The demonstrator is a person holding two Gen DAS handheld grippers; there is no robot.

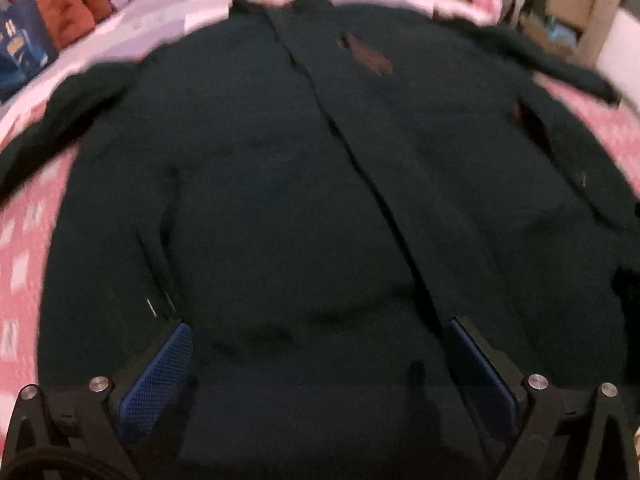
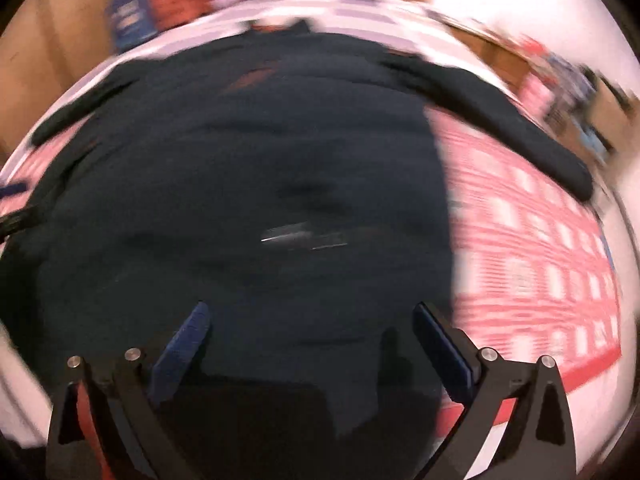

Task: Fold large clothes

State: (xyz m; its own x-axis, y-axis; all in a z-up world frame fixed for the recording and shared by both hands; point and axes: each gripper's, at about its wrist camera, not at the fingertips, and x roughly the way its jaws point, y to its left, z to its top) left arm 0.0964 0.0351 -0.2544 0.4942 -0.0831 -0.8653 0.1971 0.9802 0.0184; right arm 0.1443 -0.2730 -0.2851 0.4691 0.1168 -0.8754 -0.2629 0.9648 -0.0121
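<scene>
Nearest: left tongs [image 1: 316, 322] spread wide w/ blue pads, nothing between, poised over lower front of dark jacket [image 1: 280, 200]; right tongs [image 2: 310, 312] likewise gaping and empty above same garment [image 2: 240, 200]. Mid-field: jacket laid flat, front up, on pink-and-white patterned bed cover [image 1: 24, 248], placket running up centre to collar, brown patch [image 1: 370, 58] near chest, sleeves spread to both sides. Far: blue bag [image 1: 22, 44], rust-red cushion [image 1: 74, 4], cardboard boxes [image 1: 572, 8] beyond bed edge; both views motion-blurred.
</scene>
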